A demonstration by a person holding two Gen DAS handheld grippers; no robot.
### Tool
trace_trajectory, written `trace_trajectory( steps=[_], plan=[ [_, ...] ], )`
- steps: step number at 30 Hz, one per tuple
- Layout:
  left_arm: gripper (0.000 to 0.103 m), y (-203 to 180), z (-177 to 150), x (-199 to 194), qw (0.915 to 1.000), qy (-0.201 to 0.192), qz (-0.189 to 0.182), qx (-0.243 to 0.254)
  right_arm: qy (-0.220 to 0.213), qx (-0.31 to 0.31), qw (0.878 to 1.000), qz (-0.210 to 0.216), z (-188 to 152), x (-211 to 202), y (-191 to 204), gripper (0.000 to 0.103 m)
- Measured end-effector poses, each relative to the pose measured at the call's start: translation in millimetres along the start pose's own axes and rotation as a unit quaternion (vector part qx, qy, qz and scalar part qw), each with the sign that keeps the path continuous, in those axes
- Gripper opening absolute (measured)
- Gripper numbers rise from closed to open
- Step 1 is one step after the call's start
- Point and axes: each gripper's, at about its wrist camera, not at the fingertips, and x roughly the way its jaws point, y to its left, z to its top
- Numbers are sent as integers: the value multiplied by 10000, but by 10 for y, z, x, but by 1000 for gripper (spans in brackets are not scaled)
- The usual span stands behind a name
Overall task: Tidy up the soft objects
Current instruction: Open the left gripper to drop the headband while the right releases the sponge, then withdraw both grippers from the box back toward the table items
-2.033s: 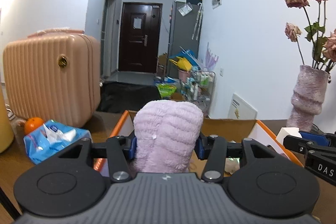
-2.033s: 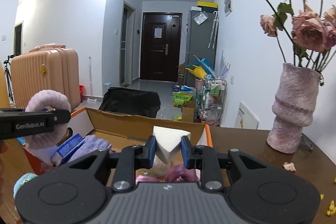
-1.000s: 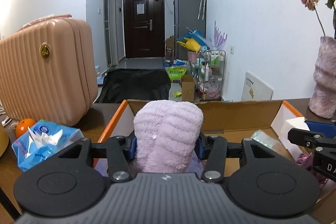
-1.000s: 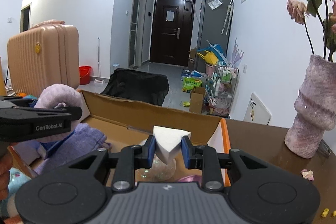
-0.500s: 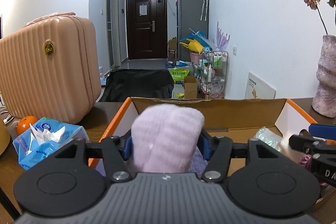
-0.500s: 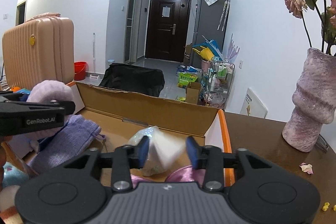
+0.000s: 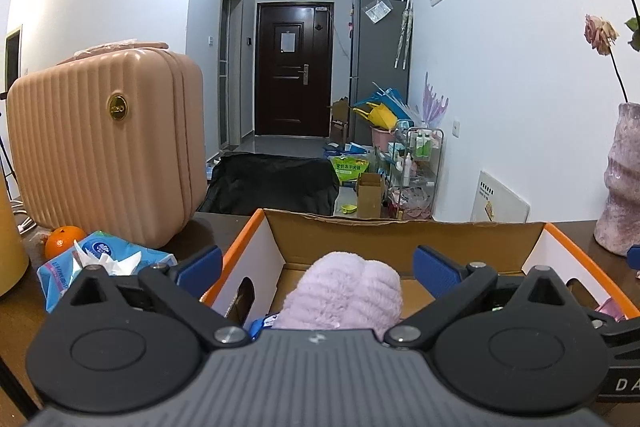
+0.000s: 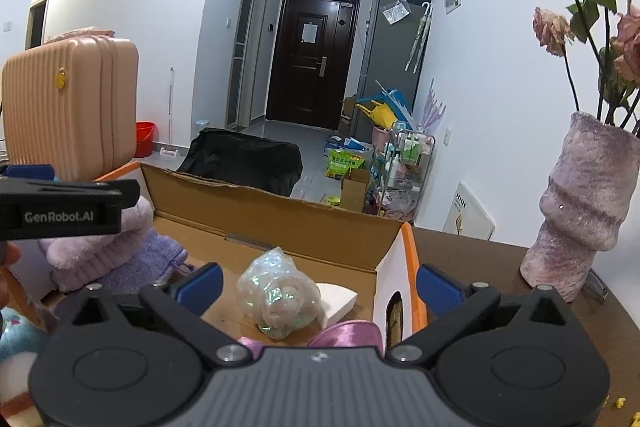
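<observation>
Only the right wrist view shows the white sponge (image 8: 338, 301) and wrapped bundle (image 8: 278, 293) on the box (image 8: 280, 223) floor; only the left shows tissues (image 7: 106, 261) and an orange (image 7: 60, 247) on the bench (image 7: 24, 311) by the suitcase (image 7: 106, 155). Both grippers, left (image 7: 318, 265) and right (image 8: 318, 281), have just opened their jaws wide, gripping nothing; the plush (image 7: 346, 293) sits loose inside the box.

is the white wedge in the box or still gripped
In the box: the white wedge lies on its floor beside the wrapped bundle, no pads touching.
</observation>
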Motion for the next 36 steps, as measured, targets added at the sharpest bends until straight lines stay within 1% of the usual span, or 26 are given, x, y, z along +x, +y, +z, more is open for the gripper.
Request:
trace_trajectory(
  steps=[6,12,21,27,36],
  plan=[
    [103,43,0,-96,10000,-61,24,27,-176,-1,9998,-48,53,-159,12,103],
    [103,134,2,-215,10000,-53,-15,-77,-335,61,9994,-61,69,-344,-10,103],
    [103,201,-53,-472,9998,-222,-10,16,-510,112,9986,-47,49,-626,-26,103],
    [103,251,-109,-636,9996,-264,-46,62,-525,105,9986,-50,-28,-774,-14,103],
    [103,339,-200,-879,9995,-283,-103,85,-424,70,9991,-52,-237,-971,11,103]
  ],
)
